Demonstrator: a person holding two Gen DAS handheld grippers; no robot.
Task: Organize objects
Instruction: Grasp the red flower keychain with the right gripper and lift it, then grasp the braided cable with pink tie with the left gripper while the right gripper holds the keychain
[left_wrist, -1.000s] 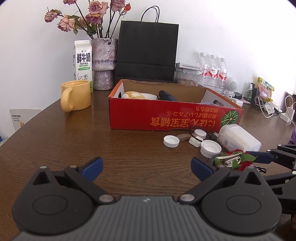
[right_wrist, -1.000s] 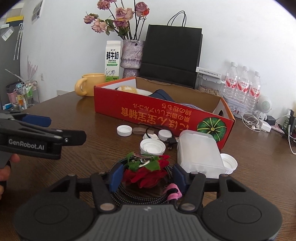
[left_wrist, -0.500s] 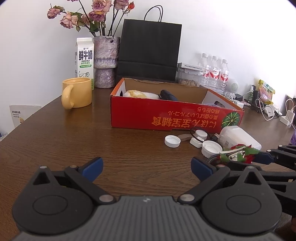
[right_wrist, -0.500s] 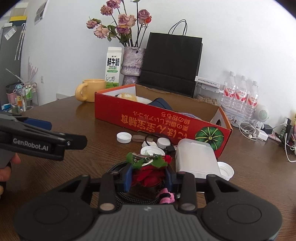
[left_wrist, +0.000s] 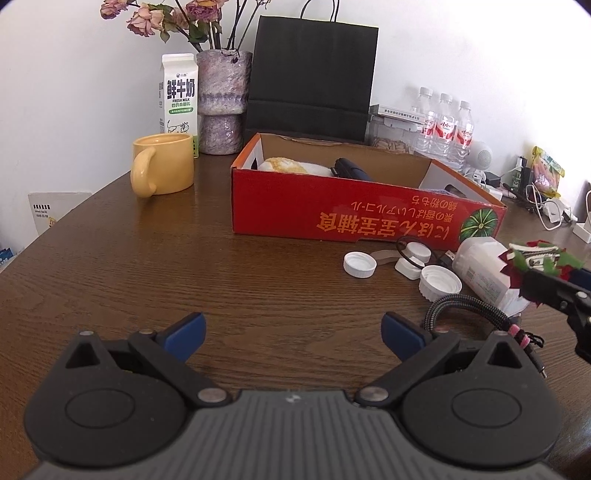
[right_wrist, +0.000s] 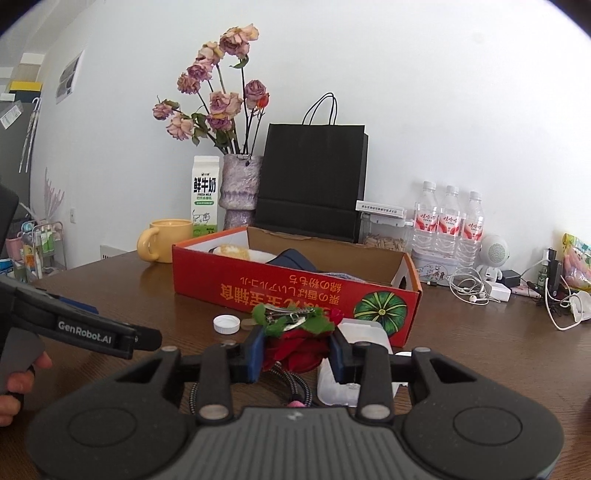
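Red fabric flower (right_wrist: 295, 347) with green leaves and a metal clip on top sat pinched between the blue pads of the right tongs (right_wrist: 297, 352), raised clear of the worktop (right_wrist: 480, 354). It was held in front of the red cardboard box (right_wrist: 280, 291), near that box's pumpkin-printed corner and above a braided cable (right_wrist: 295, 380) and a white plastic container (right_wrist: 364, 332) that lay before the box. The pads pressed on the flower's two sides, its bloom filling the gap. The clip and leaves (right_wrist: 291, 317) lay across the top, with their long axis running side to side across the tongs and roughly along the box's front wall; which way the bloom itself faced could not be told.

In the left wrist view the flower (left_wrist: 535, 262) hung at the far right, beside the box's pumpkin end. The left tongs (left_wrist: 293, 330) stood spread wide over bare worktop short of the box, nothing between them.
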